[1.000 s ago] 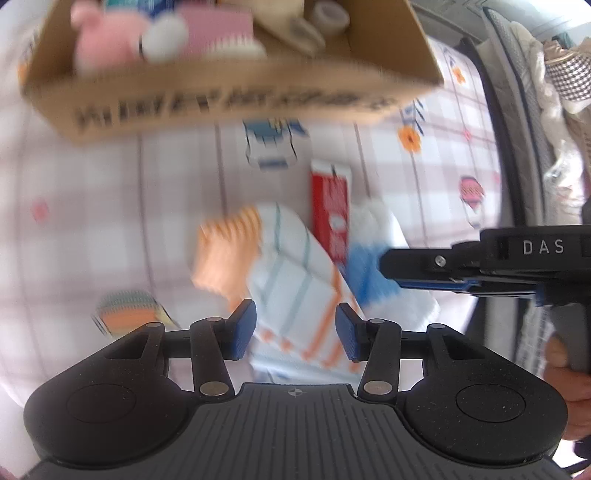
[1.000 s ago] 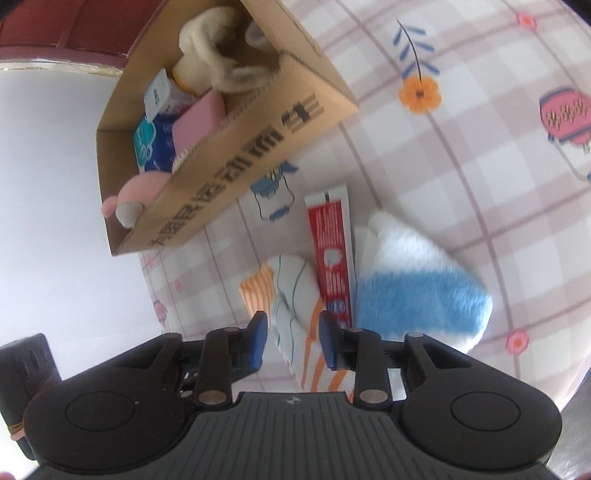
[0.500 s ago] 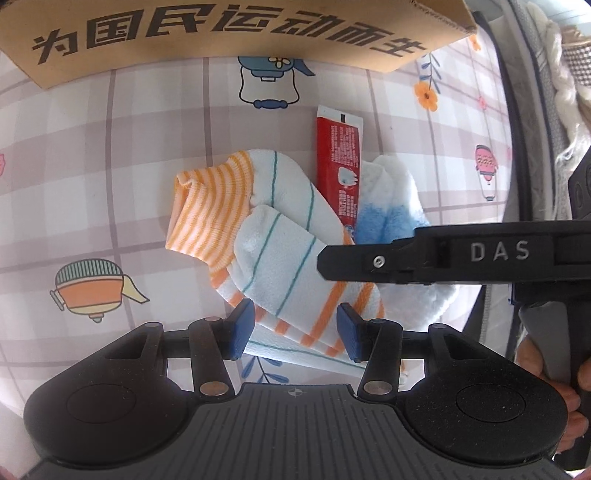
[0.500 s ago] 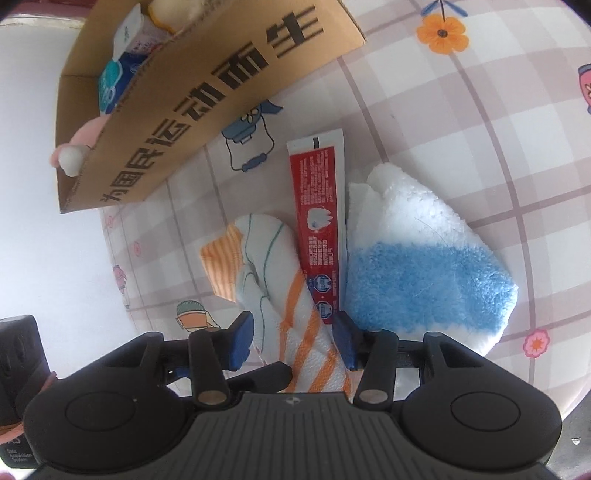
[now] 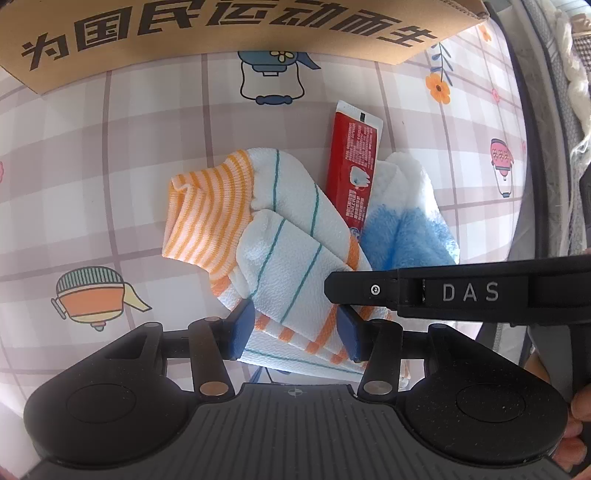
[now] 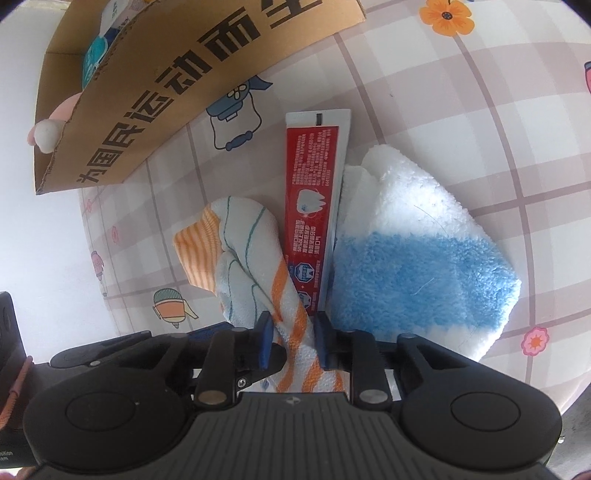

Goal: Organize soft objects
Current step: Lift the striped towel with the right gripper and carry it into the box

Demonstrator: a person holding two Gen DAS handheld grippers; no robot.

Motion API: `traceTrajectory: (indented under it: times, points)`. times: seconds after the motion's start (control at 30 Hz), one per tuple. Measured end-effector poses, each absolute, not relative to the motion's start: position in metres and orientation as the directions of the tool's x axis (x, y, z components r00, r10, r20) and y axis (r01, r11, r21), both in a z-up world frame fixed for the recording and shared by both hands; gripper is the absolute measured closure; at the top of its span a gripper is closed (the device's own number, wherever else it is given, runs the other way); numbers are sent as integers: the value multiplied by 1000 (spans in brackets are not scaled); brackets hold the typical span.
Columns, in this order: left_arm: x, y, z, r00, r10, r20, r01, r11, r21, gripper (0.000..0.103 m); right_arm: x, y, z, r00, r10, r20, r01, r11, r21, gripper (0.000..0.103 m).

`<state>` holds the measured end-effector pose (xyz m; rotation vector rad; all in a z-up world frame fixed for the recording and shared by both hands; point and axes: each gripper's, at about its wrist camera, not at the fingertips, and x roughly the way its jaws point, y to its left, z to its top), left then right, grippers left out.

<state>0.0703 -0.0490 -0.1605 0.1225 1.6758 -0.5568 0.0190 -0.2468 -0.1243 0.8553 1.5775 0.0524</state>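
A white sock with orange and teal stripes lies on the checked tablecloth, next to a red toothpaste tube and a fluffy blue and white sock. My left gripper is open, its fingers either side of the striped sock's lower end. My right gripper has narrowed around the same striped sock, pads touching the fabric. The toothpaste tube and fluffy sock lie just ahead of it. The right gripper's arm crosses the left wrist view.
A cardboard box with printed black characters stands behind the socks; in the right wrist view the cardboard box holds a pink plush toy and packets. The table edge and piled fabric lie to the right.
Both grippers have come down and closer to the striped sock. The right gripper's fingers have narrowed from open to pinching the sock. The box has slid up out of view.
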Motion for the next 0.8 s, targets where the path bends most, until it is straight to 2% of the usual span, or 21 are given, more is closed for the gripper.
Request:
traceTrajectory:
  times: [0.1, 0.4, 0.57, 0.8]
  points:
    - [69, -49, -157, -193, -244, -950, 397, 866, -303, 58, 18, -245, -120, 64, 544, -837, 478, 719, 504, 87]
    - [73, -38, -120, -174, -338, -925, 419, 825, -380, 61, 15, -253, -87, 130, 585, -801, 456, 682, 572, 89]
    - [82, -26, -72, -118, -401, -908, 436, 801, -410, 61, 19, -259, -45, 199, 619, -760, 393, 660, 640, 90]
    - [108, -18, 13, 40, -454, -890, 480, 790, -382, 61, 47, -267, 34, 325, 652, -685, 253, 638, 727, 90]
